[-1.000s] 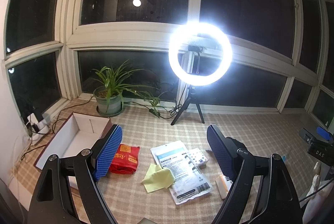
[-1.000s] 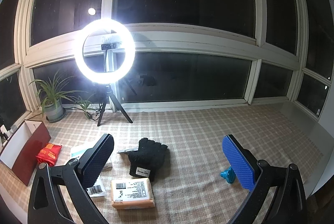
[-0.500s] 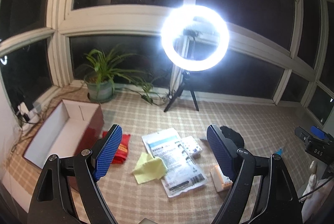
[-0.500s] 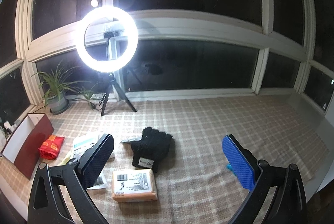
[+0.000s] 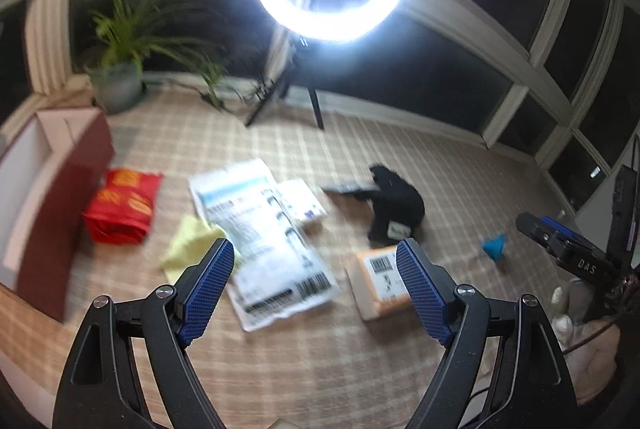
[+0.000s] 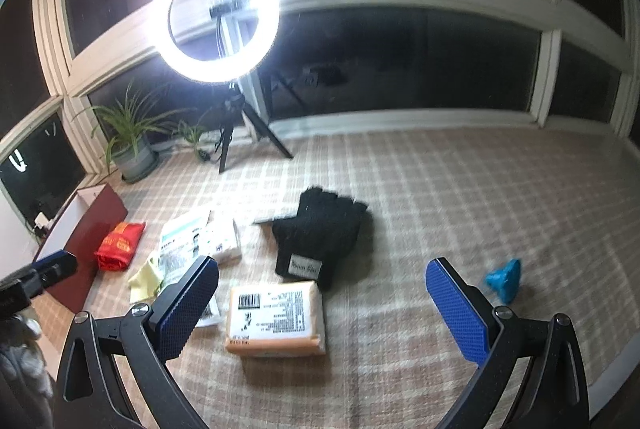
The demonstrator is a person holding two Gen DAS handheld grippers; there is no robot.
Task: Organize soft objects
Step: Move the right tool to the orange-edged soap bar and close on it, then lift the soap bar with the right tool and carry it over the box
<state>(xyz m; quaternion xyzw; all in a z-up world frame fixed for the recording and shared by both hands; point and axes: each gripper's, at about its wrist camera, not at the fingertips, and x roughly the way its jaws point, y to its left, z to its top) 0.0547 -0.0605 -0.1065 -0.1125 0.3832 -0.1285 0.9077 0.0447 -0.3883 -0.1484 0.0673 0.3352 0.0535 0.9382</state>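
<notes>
A checked counter (image 6: 440, 189) is seen, its bare stretch lying from 12 to 3 o'clock of the black gloves (image 6: 320, 233). A red box (image 6: 86, 229) is set at the counter's 9 o'clock edge, with a red pouch (image 6: 120, 245) just beside it. An orange packet (image 6: 276, 317) lies at 6 o'clock of the gloves, touching them. A blue wad (image 6: 504, 279) is kept well apart at 3 o'clock. Both the left gripper (image 5: 316, 289) and right gripper (image 6: 320, 309) are held above the counter, jaws wide apart, nothing between them.

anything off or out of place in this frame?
Nothing damaged or spilled. The soft items, such as the black glove, red pouch and yellow cloth, lie scattered outside the open box. Both grippers are open, empty.
</notes>
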